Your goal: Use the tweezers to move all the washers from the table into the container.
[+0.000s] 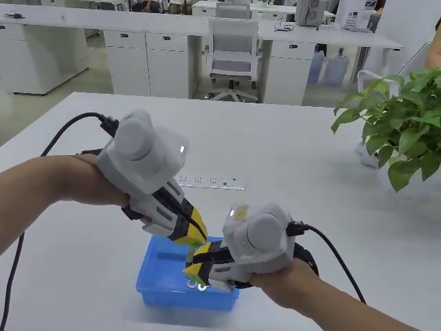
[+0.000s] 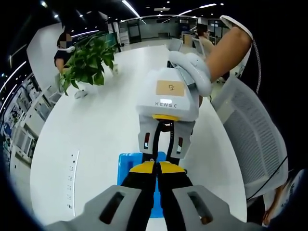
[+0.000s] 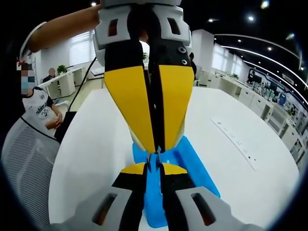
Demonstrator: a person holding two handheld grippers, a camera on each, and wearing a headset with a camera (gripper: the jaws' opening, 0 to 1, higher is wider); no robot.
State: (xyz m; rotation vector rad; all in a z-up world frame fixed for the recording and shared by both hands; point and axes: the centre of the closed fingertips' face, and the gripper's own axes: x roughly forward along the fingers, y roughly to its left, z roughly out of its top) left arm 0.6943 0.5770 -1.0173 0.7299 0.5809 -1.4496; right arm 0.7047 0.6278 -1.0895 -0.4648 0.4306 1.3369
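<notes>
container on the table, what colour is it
Plain bright blue. The container shows best in the head view.

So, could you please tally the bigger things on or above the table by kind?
Grippers: 2 (left, right)
Container: 1
Plant: 1
Power strip: 1
Total: 5
</notes>
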